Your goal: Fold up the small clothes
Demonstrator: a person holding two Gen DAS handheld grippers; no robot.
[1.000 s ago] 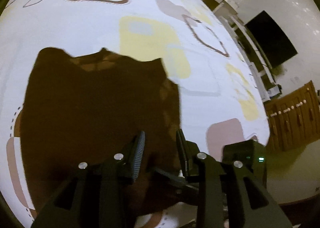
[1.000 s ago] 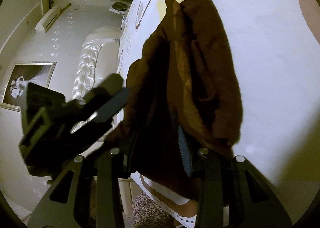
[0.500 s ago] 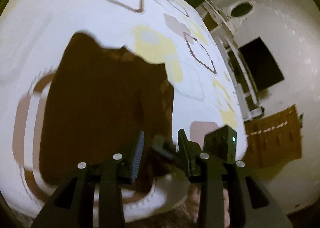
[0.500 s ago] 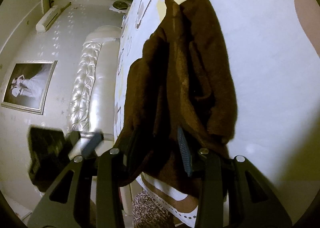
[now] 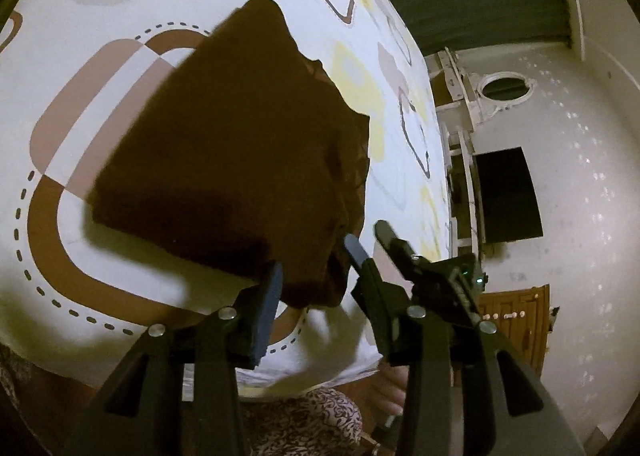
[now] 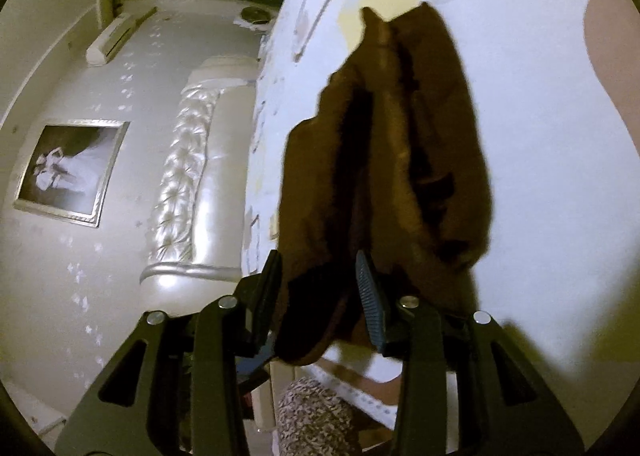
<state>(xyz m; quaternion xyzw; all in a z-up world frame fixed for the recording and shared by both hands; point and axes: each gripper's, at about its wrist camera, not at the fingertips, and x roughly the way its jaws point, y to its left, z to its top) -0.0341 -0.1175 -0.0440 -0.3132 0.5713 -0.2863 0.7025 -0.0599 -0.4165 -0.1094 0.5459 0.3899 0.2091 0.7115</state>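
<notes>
A dark brown fuzzy garment (image 5: pixel 224 159) lies on the patterned bedsheet (image 5: pixel 100 15), its near corner lifted. My left gripper (image 5: pixel 314 276) has its jaws apart with that near corner between them, not clamped. The right gripper's fingers (image 5: pixel 390 240) show just right of the garment's edge. In the right wrist view the garment (image 6: pixel 400 143) hangs bunched in folds. My right gripper (image 6: pixel 320 284) has the cloth's lower edge between its fingers; the jaws stand apart around it.
The sheet (image 6: pixel 540 135) covers a bed with a padded white headboard (image 6: pixel 188 175). A framed picture (image 6: pixel 68 171) hangs on the wall. A dark screen (image 5: pixel 508 195) and wooden cabinet (image 5: pixel 516 320) stand beyond the bed. Patterned clothing (image 5: pixel 304 428) is below the grippers.
The left gripper pulled back toward the bed's near edge and swung left, so the garment now sits ahead with its near corner between the fingers. The right gripper stayed on the bunched cloth.
</notes>
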